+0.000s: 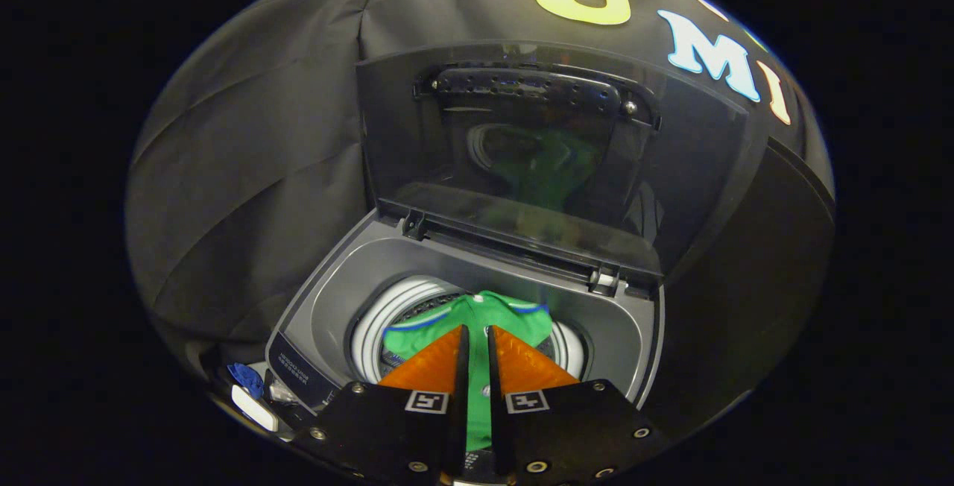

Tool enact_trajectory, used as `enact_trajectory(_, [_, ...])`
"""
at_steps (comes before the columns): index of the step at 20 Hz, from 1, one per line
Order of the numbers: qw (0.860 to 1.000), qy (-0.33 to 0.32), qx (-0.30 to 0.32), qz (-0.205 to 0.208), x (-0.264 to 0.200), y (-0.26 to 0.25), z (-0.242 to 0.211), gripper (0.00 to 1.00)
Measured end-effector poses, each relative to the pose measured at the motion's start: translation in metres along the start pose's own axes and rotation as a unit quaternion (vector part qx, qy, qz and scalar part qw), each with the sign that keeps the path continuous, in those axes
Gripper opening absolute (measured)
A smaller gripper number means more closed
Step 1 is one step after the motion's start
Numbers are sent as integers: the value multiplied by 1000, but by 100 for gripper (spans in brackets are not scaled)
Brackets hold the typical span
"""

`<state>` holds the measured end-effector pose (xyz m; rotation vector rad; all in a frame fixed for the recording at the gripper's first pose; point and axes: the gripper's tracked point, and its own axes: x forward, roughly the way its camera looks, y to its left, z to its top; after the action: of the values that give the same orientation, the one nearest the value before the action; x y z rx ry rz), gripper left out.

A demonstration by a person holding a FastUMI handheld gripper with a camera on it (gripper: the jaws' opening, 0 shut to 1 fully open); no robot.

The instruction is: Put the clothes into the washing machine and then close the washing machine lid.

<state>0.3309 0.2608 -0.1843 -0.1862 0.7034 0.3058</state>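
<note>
At the bottom centre of the frame the fingers are clenched on a green garment, a strip of its cloth running down the narrow gap between them. Its blue-trimmed body spreads just ahead of the tips, over the round drum of the washing machine. The control panel print at lower left is too small to read. Beyond, the lid stands upright

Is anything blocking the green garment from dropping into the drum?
Nothing visible. The claw is shut on the green garment, which hangs over the open drum. The lid stands raised behind the opening, out of the path.
</note>
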Motion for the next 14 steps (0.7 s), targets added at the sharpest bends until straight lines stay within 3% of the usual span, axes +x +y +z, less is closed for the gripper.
enact_trajectory(6, [1000, -17, -2, 7, -3, 4, -2, 96])
enact_trajectory(14, [989, -143, -3, 38, -45, 15, 52, 96])
